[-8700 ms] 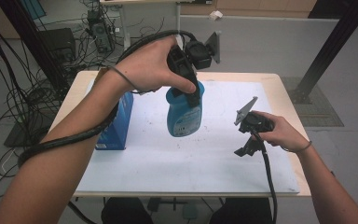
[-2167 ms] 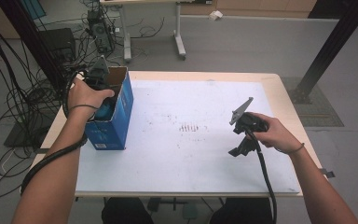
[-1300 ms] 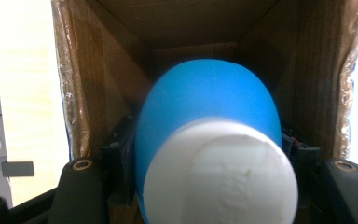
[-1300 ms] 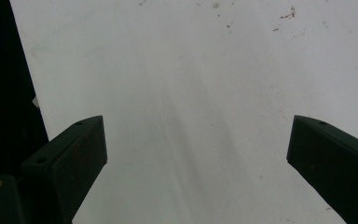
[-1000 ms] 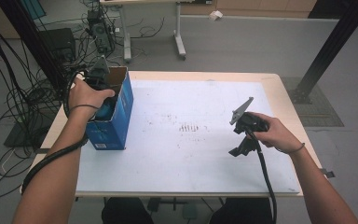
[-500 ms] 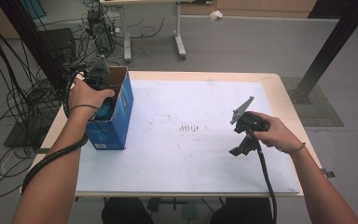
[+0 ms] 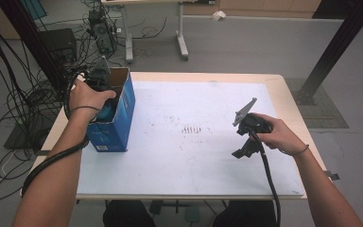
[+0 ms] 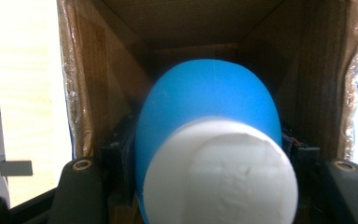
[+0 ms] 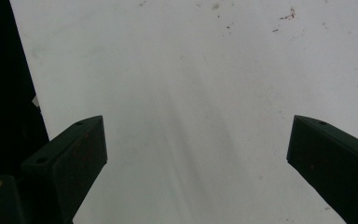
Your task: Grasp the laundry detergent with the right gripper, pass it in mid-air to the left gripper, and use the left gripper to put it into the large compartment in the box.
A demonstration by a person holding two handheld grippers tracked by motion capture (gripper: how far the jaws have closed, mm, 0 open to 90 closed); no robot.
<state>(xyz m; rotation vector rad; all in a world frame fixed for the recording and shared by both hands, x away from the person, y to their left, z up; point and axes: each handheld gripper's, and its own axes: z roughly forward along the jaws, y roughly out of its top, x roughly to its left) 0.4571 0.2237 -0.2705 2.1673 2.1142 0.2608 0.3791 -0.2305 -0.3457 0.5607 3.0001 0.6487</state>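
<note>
The blue bottle (image 8: 205, 112) with its white cap (image 8: 219, 172) sits down inside the open cardboard box (image 7: 118, 118), cap end toward your left gripper's camera and the rounded blue body pointing into the box's brown interior. Your left gripper (image 7: 105, 92) reaches into the box mouth from above, and its fingers (image 8: 81, 186) are clamped on the bottle, one on each side of the blue body just behind the cap. In the high view your left hand (image 7: 87, 97) covers most of the gripper, with a sliver of blue showing below it inside the box.

The box itself (blue on the outside, plain cardboard within) stands upright at the left edge of the tabletop (image 7: 194, 156), on the white sheet that covers most of it.

Well apart, on the right side of the tabletop, your right gripper (image 7: 246, 142) is held in your right hand (image 7: 276, 135) over the bare white surface. Its fingers (image 9: 70, 158) stand wide apart with nothing between them, and the right gripper view looks past them at the scuffed white sheet. The black cable (image 7: 269, 184) trails from it back toward you.
</note>
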